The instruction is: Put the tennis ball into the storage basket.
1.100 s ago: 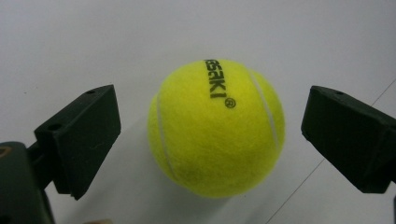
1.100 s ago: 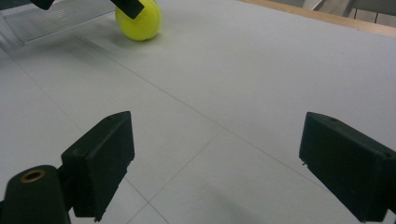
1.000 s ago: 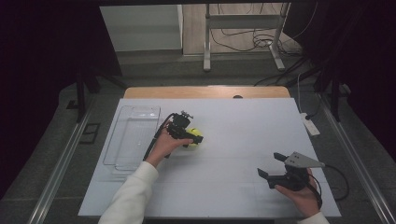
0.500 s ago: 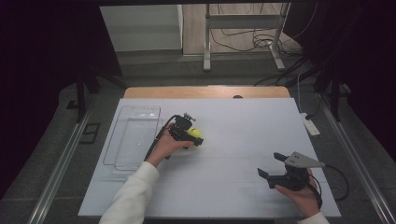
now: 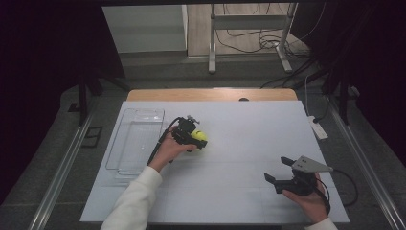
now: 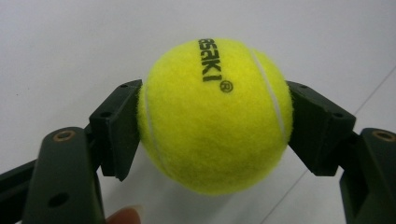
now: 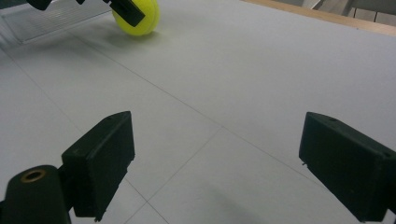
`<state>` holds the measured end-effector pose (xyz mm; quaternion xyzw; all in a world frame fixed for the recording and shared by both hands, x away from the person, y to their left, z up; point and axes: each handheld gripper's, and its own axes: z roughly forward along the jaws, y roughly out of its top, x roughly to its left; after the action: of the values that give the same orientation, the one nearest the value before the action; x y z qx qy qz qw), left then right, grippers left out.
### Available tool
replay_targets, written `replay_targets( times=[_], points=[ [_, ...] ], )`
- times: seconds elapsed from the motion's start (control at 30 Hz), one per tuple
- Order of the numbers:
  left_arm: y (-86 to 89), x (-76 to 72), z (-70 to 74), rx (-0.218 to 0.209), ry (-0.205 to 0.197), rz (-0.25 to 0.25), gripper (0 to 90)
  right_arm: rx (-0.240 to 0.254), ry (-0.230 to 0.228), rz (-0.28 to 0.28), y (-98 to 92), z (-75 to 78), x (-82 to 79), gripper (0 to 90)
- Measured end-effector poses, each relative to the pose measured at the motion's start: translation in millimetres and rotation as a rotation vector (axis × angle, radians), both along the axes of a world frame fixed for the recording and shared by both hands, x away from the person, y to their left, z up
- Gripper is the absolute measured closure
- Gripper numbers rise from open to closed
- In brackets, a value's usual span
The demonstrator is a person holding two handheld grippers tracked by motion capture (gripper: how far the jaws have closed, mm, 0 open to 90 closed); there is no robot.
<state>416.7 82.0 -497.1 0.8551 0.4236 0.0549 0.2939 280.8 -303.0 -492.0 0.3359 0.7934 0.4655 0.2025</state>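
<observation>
Left hand-held gripper (image 5: 197,139): jaws have just been closing and now clamp the tennis ball (image 6: 215,114), one pad pressed on each side at 9 and 3 o'clock of the ball in the left gripper view. Black lettering on the ball faces up. Ball sits low over the white bench (image 5: 239,191), left of centre in the high view. Clear plastic tray (image 5: 136,139) lies just beside the gripper at its 9 o'clock. Right hand-held gripper (image 5: 280,171): jaws spread wide, nothing between them, held over the bench at roughly 4 o'clock from the ball, well apart from it. A white box (image 5: 317,129) lies at the bench's right edge.
</observation>
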Motion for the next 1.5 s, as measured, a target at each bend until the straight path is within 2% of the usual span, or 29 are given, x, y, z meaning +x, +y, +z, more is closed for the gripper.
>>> replay_targets(
  times=[0.27, 0.9, 1.5],
  points=[
    [4.0, -6.6, 8.2, -0.023, -0.029, -0.004, 26.7, 0.003, 0.003, -0.002, 0.0, -0.4, 0.3, 11.2],
    [10.8, -18.0, 16.9, -0.067, -0.062, 0.007, 26.8, -0.003, 0.004, -0.003, 0.3, -1.0, 0.2, 11.3],
    [18.4, -30.2, 33.6, -0.114, -0.120, 0.006, 26.8, -0.007, 0.006, -0.004, 0.7, -1.4, 0.4, 11.4]
  ],
)
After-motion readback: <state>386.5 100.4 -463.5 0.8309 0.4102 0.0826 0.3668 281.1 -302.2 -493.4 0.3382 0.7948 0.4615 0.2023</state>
